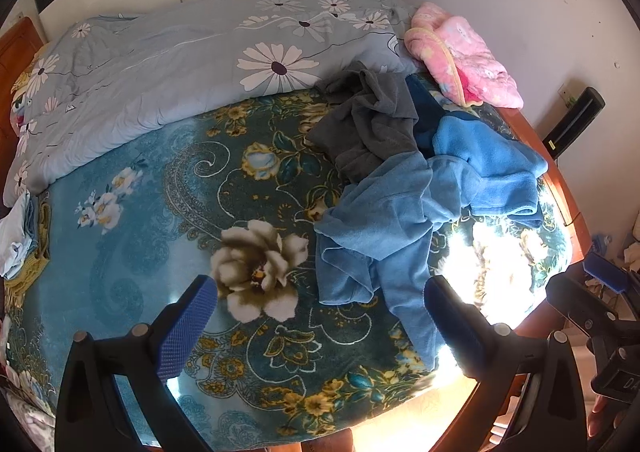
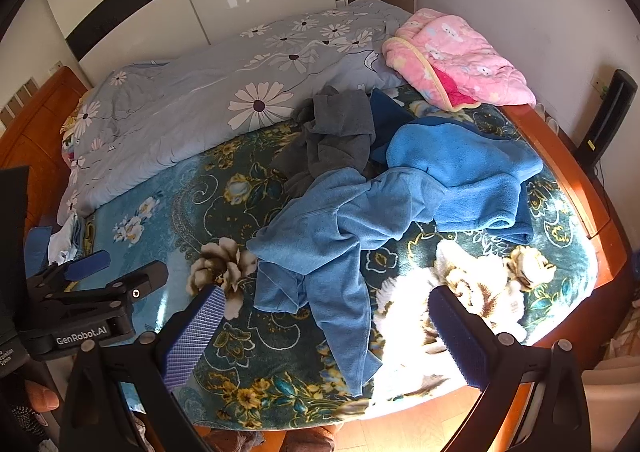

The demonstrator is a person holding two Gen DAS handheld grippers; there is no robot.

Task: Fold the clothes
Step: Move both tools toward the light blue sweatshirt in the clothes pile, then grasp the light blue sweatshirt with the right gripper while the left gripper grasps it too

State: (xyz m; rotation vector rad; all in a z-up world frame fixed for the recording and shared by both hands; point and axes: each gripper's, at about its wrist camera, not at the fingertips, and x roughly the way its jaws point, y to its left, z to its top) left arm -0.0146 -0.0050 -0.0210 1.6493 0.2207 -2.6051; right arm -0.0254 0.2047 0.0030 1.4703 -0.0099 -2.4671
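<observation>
one crumpled blue garment, lengthwise toward viewer

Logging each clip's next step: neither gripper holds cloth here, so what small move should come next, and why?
Probably bring the right gripper down onto the light blue garment: it lies crumpled nearest the bed's edge, one part trailing between the open jaws. The left gripper is open too.

My pile of clothes is lying crumpled, right of centre: a light blue garment sprawling nearest me, a brighter blue fleece bunching right, a grey one slumping farther back.
</observation>
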